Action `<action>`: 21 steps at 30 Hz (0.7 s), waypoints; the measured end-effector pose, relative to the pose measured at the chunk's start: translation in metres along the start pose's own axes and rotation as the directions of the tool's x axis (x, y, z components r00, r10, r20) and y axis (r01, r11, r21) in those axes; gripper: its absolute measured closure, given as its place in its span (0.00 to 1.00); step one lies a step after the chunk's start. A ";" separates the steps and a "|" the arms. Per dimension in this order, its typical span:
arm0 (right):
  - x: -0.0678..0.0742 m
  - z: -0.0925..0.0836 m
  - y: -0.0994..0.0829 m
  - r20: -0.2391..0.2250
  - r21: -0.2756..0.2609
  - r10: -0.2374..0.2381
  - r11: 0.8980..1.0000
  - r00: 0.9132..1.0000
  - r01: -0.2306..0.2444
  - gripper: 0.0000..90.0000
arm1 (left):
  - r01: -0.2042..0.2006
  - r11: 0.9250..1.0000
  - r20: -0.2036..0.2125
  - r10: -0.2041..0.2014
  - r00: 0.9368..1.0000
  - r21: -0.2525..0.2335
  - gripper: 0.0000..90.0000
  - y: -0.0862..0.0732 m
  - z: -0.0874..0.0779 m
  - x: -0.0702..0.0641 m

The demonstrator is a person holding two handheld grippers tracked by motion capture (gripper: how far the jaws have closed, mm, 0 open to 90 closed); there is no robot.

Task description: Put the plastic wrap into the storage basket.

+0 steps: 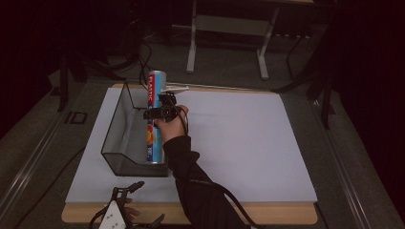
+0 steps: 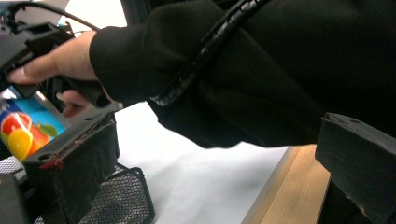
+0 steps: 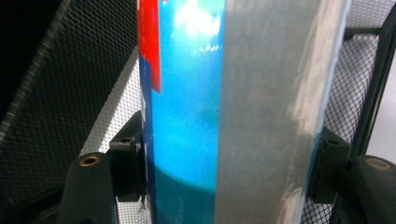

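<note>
Left gripper (image 1: pixel 128 191) idle, state unclear; right gripper (image 1: pixel 160 113) clamps tall blue-and-silver canister (image 1: pixel 155 119) inside black mesh basket (image 1: pixel 114 138); next, release.

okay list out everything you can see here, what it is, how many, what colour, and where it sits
Long box: one, blue and silver with red lettering and fruit pictures, lying along the right side of the basket, clamped in the right gripper.
Mesh basket: one, black, on the left part of the white sheet.
White sheet: one, covering most of the tabletop.
Table: one, light wood, its edge showing round the sheet.
Table frame: one, grey, on the floor beyond the table.
Right gripper: one, black, shut on the long box about midway along it.
Left gripper: one, black, at the near edge of the table, jaws apart with nothing between them.
Sleeve: one, black, on the right arm.
</note>
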State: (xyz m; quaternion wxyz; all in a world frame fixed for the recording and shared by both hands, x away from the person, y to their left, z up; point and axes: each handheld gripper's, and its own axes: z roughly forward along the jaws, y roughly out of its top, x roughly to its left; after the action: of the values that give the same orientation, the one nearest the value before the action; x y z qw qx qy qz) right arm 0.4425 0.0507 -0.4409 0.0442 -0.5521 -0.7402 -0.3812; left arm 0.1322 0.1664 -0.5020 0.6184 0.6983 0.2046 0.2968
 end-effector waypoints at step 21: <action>-0.011 0.030 -0.020 0.099 0.033 0.007 0.999 0.995 -0.011 0.34 | -0.006 1.000 0.005 0.006 1.000 0.001 0.00 0.000 0.000 0.001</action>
State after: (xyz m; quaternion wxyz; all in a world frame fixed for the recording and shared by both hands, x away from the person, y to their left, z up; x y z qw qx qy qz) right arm 0.4405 0.0590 -0.4778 0.0185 -0.5728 -0.7454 -0.3406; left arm 0.1326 0.1671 -0.5022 0.6175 0.7001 0.2011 0.2968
